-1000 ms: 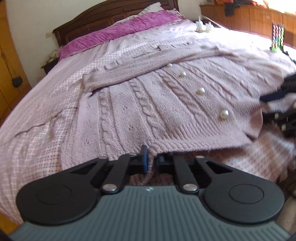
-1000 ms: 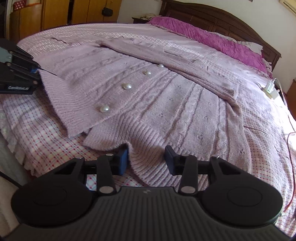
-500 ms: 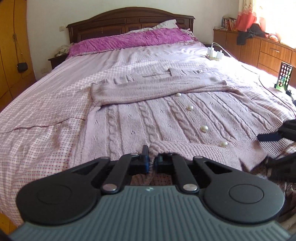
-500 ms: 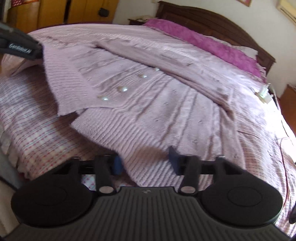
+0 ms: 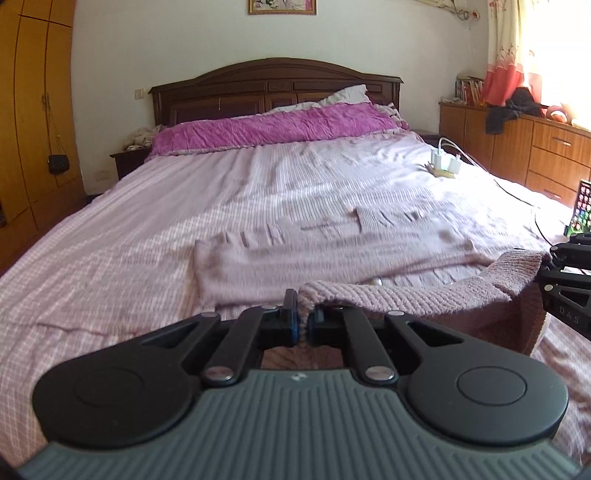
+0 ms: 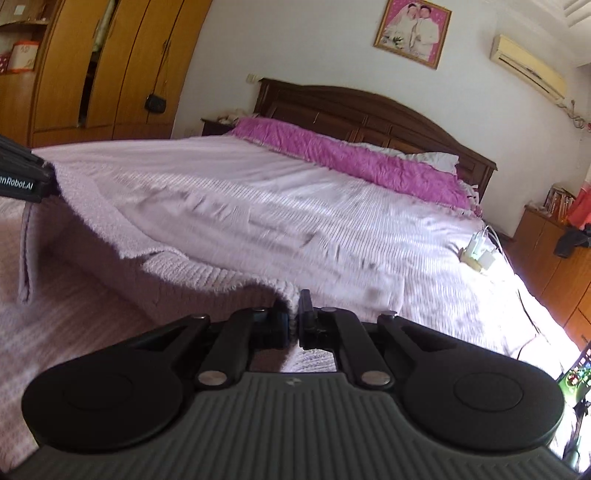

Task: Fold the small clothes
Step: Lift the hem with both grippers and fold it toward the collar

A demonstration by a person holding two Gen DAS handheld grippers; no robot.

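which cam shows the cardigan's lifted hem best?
Left wrist. The ribbed hem runs unbroken from the left gripper to the right gripper. Right wrist shows the same hem foreshortened, and blurrier.

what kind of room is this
A home bedroom, by the look of it: a large bed with a dark wooden headboard and magenta pillows, a wooden wardrobe, and a framed portrait on the wall.
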